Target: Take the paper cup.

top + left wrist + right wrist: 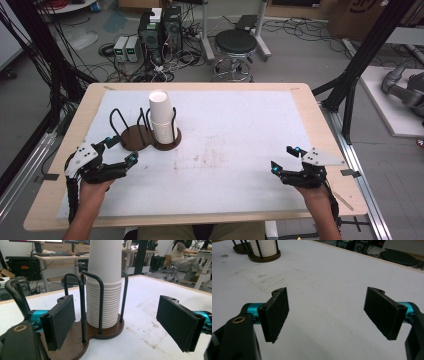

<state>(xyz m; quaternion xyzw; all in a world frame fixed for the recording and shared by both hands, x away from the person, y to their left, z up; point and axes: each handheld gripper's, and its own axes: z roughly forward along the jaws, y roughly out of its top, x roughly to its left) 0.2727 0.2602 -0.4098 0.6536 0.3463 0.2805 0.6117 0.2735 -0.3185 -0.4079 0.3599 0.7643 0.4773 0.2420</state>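
Nearest the high camera, the person's two forearms come up from the near edge of the worktop (260, 205), each hand carrying a gripper; the left gripper (122, 150) sits at the near left, the right gripper (284, 158) at the near right, and both have their jaws standing wide with nothing between them. The stack of white paper cups (162, 117) stands upright in a black wire cup holder (150, 139) on a dark wooden base, at the far left of the white mat; its long axis is vertical, and the top cup rises well above the nested rims below. From the left gripper the stack lies just ahead and slightly to the right, near but not touching; in the left gripper view the cups (105, 285) stand between the two open pads, farther off, behind the wire hoops. The right gripper is well apart from the stack, which sits far up and to the left in its own view (264, 247). The left hand is plainly the nearer, so the reach for the top cup would likely fall to it.
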